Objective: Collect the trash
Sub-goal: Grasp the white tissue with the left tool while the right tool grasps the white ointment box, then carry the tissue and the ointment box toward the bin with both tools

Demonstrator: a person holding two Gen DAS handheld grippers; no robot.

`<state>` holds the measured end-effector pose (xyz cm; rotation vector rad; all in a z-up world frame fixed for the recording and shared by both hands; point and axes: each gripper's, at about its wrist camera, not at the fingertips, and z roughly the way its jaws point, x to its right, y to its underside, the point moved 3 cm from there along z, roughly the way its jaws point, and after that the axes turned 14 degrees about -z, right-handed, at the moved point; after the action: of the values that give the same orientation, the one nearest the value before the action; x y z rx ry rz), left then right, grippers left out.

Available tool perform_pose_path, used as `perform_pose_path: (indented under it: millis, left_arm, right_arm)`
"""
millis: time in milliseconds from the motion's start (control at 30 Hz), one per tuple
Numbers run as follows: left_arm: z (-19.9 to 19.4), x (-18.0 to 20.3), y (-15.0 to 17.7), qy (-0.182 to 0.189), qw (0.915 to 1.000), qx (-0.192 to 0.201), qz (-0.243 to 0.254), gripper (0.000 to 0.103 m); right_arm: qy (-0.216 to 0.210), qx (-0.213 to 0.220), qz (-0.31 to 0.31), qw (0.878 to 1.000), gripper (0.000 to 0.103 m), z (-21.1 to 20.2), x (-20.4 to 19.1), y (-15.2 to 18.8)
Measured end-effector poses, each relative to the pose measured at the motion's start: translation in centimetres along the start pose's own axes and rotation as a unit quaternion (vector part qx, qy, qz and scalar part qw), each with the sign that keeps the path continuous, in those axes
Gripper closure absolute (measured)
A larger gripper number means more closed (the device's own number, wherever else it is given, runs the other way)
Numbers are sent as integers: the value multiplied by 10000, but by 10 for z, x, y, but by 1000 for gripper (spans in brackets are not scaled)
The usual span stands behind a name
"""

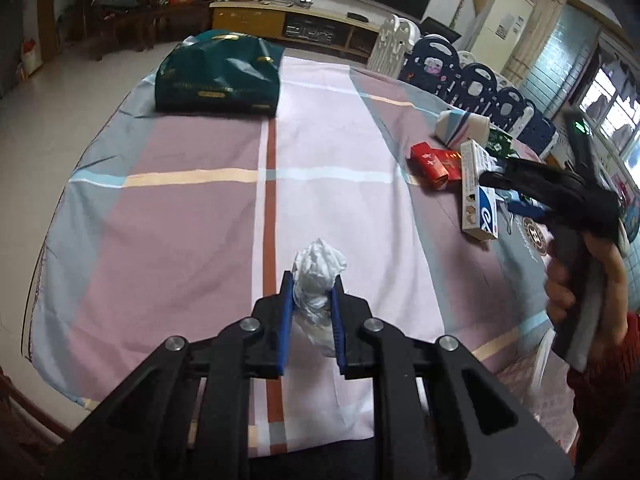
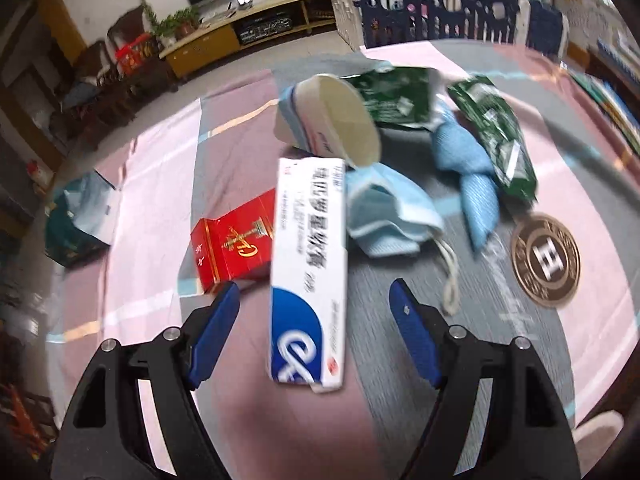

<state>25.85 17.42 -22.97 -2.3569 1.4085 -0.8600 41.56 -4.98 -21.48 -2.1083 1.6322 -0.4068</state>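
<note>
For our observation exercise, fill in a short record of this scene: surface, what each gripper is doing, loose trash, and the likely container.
Surface: striped cloth
Left gripper: shut on crumpled white tissue
Right gripper: open, its fingers either side of white and blue box
Loose trash: red box, paper cup, blue face mask, green wrappers
Likely container: green bag

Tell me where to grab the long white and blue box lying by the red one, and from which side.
Grip the white and blue box across its narrow width, about mid-length, coming from above. It lies flat with its long sides free; the red box crowds only its far left edge. The open right tool already straddles it.
</note>
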Motion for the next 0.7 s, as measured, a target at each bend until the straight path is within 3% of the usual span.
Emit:
perform_pose_path:
  millis: [33,67,100,133,300,500,600,700]
  left_arm:
    - [-2,3,1,47,10000,34,45,85]
    - [-4,3,2,73,9999,63,67,85]
    - [-5,2,2,79,9999,67,72,85]
    - [-5,1,2,73,9999,55,63,85]
    - [-5,-5,2,78,9999,76,-67,85]
    - [-7,-6,4,96,9999,109,-76,85]
    - [-6,-5,5,68,9999,114,-41,85]
    - [-6,-5,5,41,9999,109,-26,85]
  right_arm:
    - [165,-53,-138,9998,32,6,-6,-2]
    - [255,-101,-209,9994,50,10,-9,-2]
    - [271,-182,-270,9991,59,14,-11,-1]
    - [243,-189,-314,9990,61,13,-14,2]
    - [-5,-231,-524,9984,62,-11,-20,31]
    - [-181,-780,-1009,9917,61,-32,-28,80]
    - [-390,-859,-1068,9898,53,-38,-35,96]
    - [-203,-847,-1176,9892,50,-38,-39,101]
